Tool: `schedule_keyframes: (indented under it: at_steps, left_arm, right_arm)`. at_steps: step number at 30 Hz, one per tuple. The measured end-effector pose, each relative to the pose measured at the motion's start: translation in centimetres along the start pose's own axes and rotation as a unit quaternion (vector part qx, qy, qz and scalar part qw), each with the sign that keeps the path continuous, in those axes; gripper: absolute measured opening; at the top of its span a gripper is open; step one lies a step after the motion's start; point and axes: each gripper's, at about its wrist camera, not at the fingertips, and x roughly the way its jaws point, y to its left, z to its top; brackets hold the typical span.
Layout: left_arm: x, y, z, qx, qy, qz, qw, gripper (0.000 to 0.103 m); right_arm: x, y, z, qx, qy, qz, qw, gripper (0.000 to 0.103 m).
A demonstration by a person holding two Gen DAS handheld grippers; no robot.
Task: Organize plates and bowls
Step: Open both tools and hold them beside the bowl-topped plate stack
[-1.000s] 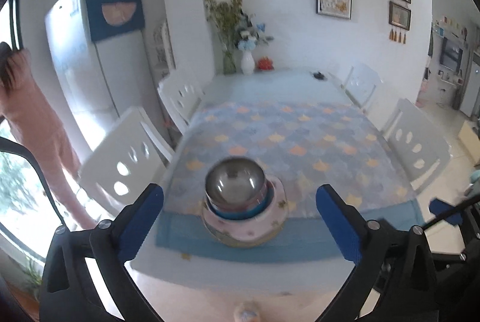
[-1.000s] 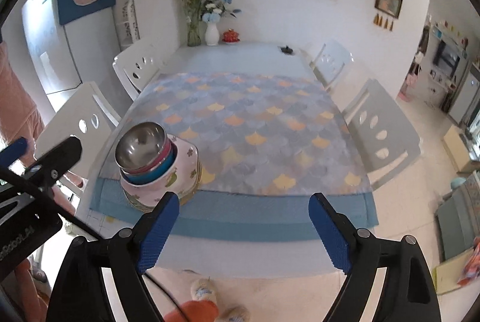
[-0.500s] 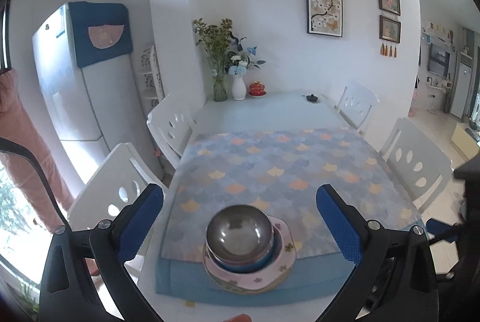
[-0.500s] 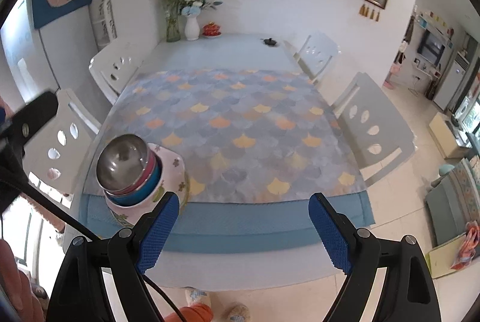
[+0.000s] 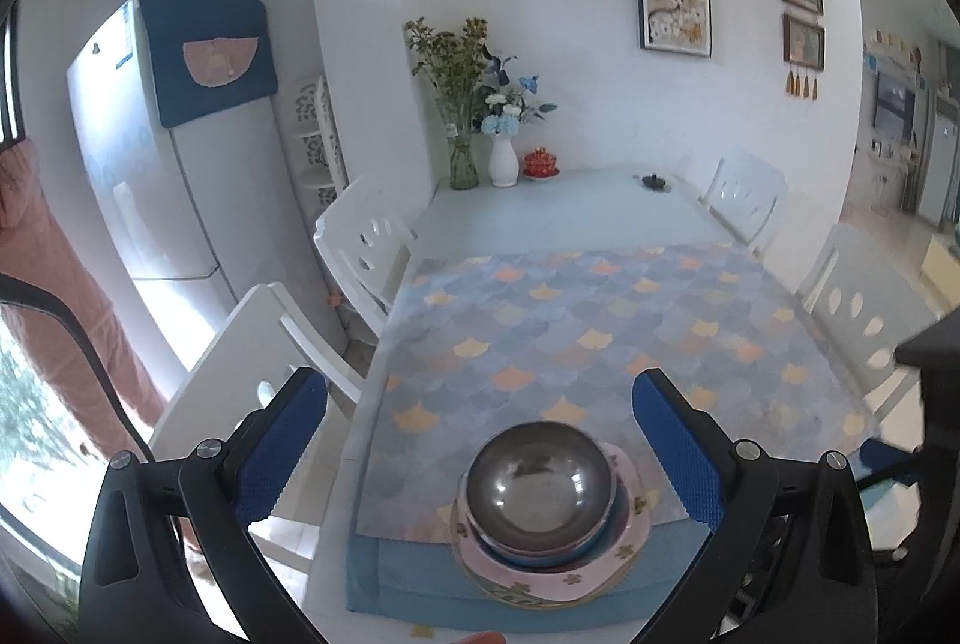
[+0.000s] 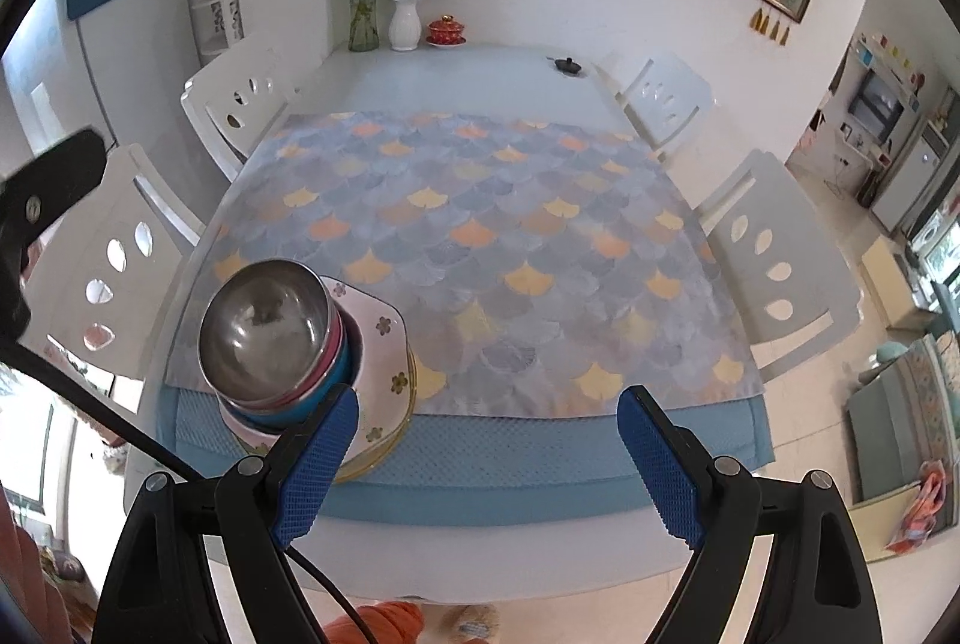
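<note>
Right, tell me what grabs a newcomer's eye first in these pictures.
The stack of dishes at the table's near left corner stands out: a shiny steel bowl nested on coloured bowls over floral plates. Next comes the scale-patterned tablecloth covering the middle. At the far end, flower vases stand against the wall.

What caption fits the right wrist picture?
Open right tool above a table edge, beside stacked bowls on plates.

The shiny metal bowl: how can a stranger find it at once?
Look at the long white dining table, near end, where a blue mat lies. There a stack stands on a pink flowered plate. The shiny metal bowl tops it, the only silver piece.
</note>
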Motion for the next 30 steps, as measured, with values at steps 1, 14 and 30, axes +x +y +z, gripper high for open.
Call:
schedule_keyframes:
  at_steps: [1, 14, 30]
  left_arm:
    - [0.3, 0.0, -0.1, 0.006, 0.002, 0.003, 1.0000, 0.102]
    - [3.0, 1.6, -0.1, 0.024, 0.012, 0.022, 0.9994, 0.102]
    - [5.3, 2.5, -0.3, 0.017, 0.040, -0.007, 0.9990, 0.102]
  right_arm:
    - [0.2, 0.1, 0.1, 0.002, 0.003, 0.002, 1.000, 0.086]
    - [1.9, 2.9, 1.5, 0.005, 0.012, -0.003, 1.000, 0.086]
    - [3.8, 3.5, 1.7, 0.026, 0.043, 0.014, 0.999, 0.086]
